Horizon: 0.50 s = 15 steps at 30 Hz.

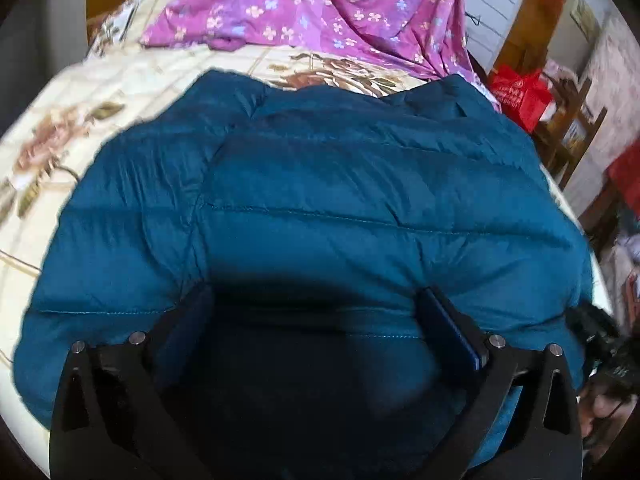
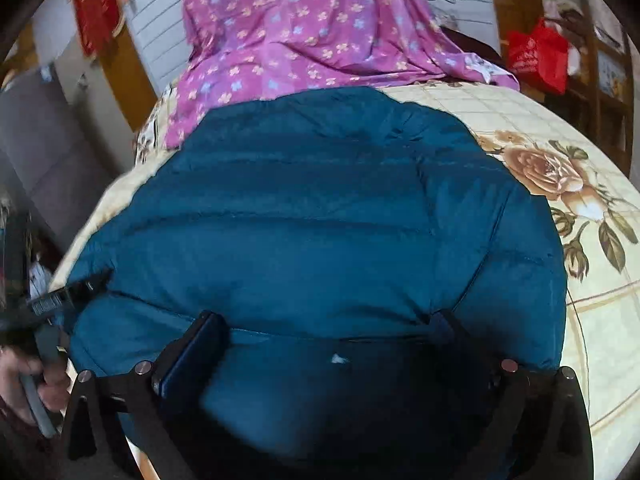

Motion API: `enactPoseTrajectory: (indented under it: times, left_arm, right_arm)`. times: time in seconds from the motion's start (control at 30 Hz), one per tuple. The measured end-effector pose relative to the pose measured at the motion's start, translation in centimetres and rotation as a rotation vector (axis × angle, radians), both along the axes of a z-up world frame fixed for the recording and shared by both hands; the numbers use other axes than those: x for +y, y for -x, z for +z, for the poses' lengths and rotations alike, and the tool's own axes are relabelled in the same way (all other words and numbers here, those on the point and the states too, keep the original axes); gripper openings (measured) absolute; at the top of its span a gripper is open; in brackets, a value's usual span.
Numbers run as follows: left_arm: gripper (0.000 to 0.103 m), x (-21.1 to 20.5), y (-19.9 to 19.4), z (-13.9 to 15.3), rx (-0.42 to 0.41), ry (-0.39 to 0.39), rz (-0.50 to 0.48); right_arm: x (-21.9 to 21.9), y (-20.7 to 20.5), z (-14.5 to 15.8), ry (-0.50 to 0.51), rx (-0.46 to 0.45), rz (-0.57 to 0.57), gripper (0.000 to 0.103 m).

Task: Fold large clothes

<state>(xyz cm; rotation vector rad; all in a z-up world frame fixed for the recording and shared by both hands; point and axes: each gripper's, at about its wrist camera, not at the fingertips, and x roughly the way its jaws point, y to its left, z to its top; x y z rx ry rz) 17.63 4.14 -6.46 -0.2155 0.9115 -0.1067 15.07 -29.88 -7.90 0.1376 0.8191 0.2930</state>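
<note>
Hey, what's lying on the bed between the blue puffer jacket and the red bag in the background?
In the left wrist view, a purple flowered cloth drapes between the blue puffer jacket and the red bag, over the cream rose-print bedspread.

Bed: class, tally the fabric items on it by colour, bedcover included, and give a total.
Blue jacket: 1
Purple flowered cloth: 1
Cream rose-print bedcover: 1
Total: 3
</note>
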Motion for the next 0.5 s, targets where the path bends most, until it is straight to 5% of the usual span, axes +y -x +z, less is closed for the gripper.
enactPoseTrajectory:
  times: [0.23, 0.37, 0.5]
  left_arm:
    - [0.102, 1.0, 1.8, 1.0, 0.003, 0.019, -0.004]
    - [0.102, 5.1, 4.3, 2.8, -0.087, -0.017, 0.071]
    - [0.102, 10.3, 3.2, 2.8, -0.065, -0.07, 0.136]
  right_arm:
    - [-1.6, 1.5, 1.1, -0.036, -0.083, -0.006, 0.101]
    - [-8.2, 4.8, 3.1, -0.207, -0.169, -0.167, 0.101]
    - [-13.8, 5.5, 1.6, -0.316, -0.08, -0.28, 0.101]
